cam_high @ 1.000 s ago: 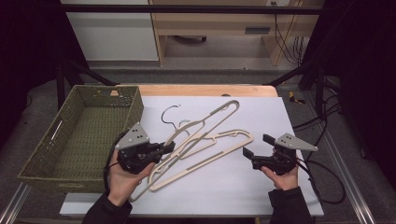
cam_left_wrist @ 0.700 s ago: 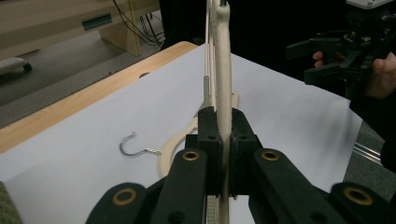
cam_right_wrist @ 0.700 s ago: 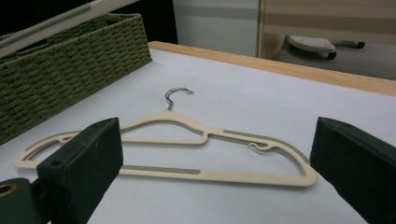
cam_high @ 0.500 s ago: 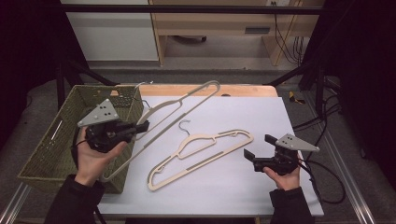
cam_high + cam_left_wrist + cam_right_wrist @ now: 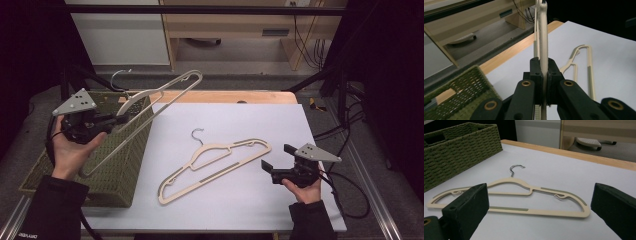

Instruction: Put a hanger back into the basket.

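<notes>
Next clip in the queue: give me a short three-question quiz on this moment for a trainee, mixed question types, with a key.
1. True or false: the left gripper is shut on the lifted hanger.
2. Multiple choice: the flat hanger on the white table lies A) inside the basket, B) between the right gripper's jaws, C) in front of the right gripper, untouched.
3. Fill in: the right gripper's jaws are ____.

Key: 1 true: in the left gripper view the jaws clamp the hanger's bar. 2 C: it rests on the table, apart from the gripper. 3 open.
</notes>
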